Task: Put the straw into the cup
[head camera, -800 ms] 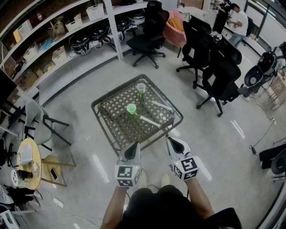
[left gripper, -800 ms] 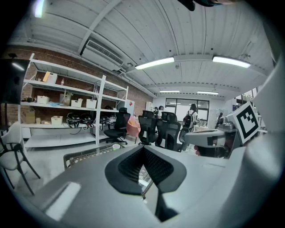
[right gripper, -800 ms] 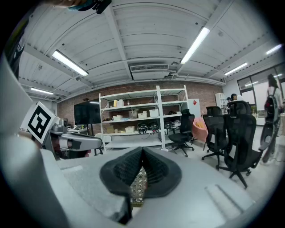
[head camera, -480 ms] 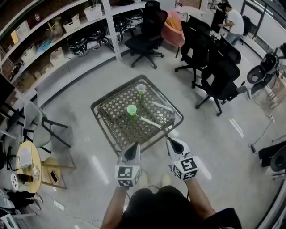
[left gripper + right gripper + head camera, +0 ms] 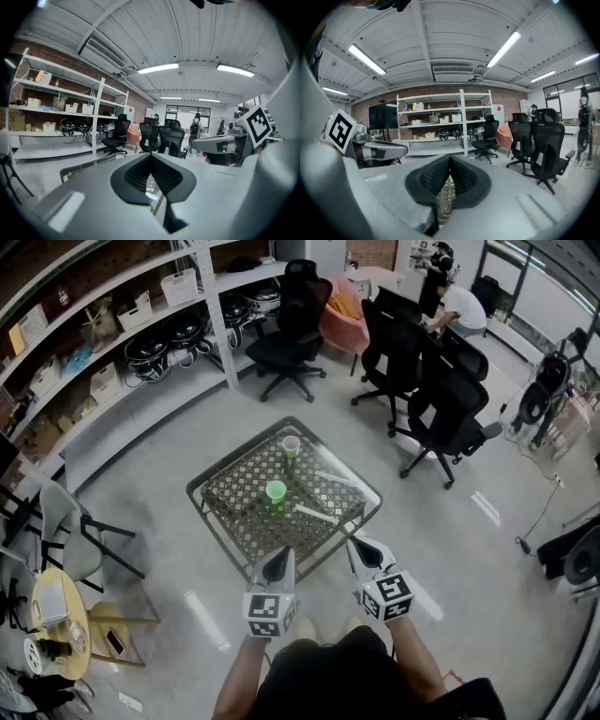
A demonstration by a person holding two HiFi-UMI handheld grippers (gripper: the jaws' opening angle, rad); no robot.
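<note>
A small square metal-lattice table (image 5: 246,486) stands on the floor ahead of me. On it are a green cup (image 5: 276,491) near the middle and a paler cup (image 5: 292,445) toward the far side. One white straw (image 5: 315,513) lies right of the green cup, and a second straw (image 5: 336,476) lies near the table's right edge. My left gripper (image 5: 279,561) (image 5: 151,157) and right gripper (image 5: 361,548) (image 5: 450,160) hover side by side short of the table's near edge. Both are shut and hold nothing.
Black office chairs (image 5: 431,413) stand beyond and to the right of the table, and another chair (image 5: 291,320) stands by the long shelves (image 5: 122,324) at the back left. A grey folding chair (image 5: 70,521) and a small yellow table (image 5: 58,606) are at my left. People (image 5: 459,306) are at the far desks.
The table and cups now sit a little lower in the head view, and the room behind has shifted. Both grippers keep the same shut pose near the table's near edge.
</note>
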